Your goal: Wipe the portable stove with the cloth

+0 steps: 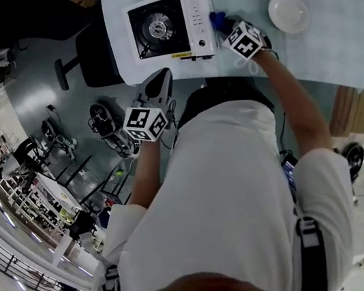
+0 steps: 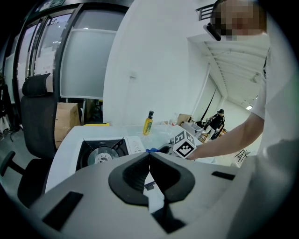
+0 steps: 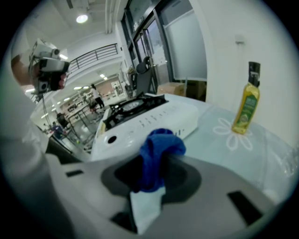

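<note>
- Our left gripper (image 2: pixel 149 157) hangs just off the near edge of the table (image 1: pixel 321 57). Its dark, curved jaws are pressed together with nothing between them.
- Our right gripper (image 3: pixel 156 156) is clenched on the cloth (image 3: pixel 159 144), a soft blue rag bunched into a rumpled lump that bulges out above the jaws.
- The cloth sits over the table, just beside the control side of the stove (image 3: pixel 154 119). We cannot tell whether it touches the stove.
- The stove is a flat, boxy unit with a smooth white casing. It has a black recessed top, a round metal burner (image 1: pixel 157 28) and dark pan supports. Its white control strip faces the right gripper.
- The table wears a pale, glossy cover printed with a white flower near the bottle (image 3: pixel 246 105).
- The bottle is slim and clear, with yellow liquid and a dark cap. It stands upright on the table, well apart from the stove.
- A round white plate (image 1: pixel 288 12) lies on the far part of the table, apart from the stove.
- A black chair (image 2: pixel 35 116) stands beside the table's far corner, with a brown cardboard box (image 2: pixel 65 122) behind it.
</note>
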A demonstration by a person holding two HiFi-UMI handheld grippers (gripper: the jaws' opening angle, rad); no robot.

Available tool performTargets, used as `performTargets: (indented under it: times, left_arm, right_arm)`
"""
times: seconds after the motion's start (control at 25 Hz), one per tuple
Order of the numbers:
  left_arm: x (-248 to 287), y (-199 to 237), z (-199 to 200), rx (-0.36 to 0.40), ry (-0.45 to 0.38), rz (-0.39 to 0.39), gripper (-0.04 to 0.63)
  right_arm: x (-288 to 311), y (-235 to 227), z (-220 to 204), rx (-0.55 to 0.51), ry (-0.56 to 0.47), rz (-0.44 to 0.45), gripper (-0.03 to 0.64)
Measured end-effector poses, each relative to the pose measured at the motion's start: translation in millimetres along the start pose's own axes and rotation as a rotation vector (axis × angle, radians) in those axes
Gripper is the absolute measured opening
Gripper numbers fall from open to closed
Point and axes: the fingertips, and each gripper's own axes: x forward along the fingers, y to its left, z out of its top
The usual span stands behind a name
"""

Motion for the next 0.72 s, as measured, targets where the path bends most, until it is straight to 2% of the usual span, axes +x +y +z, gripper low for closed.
performTargets:
  times: [0.72]
  left_arm:
    - [-1.9, -5.7, -6.3, 0.002, -0.016, -0.009, 0.032]
  right_arm:
    - [-7.2, 42.6, -26.8, -0.006, 0.037, 0.067, 0.129]
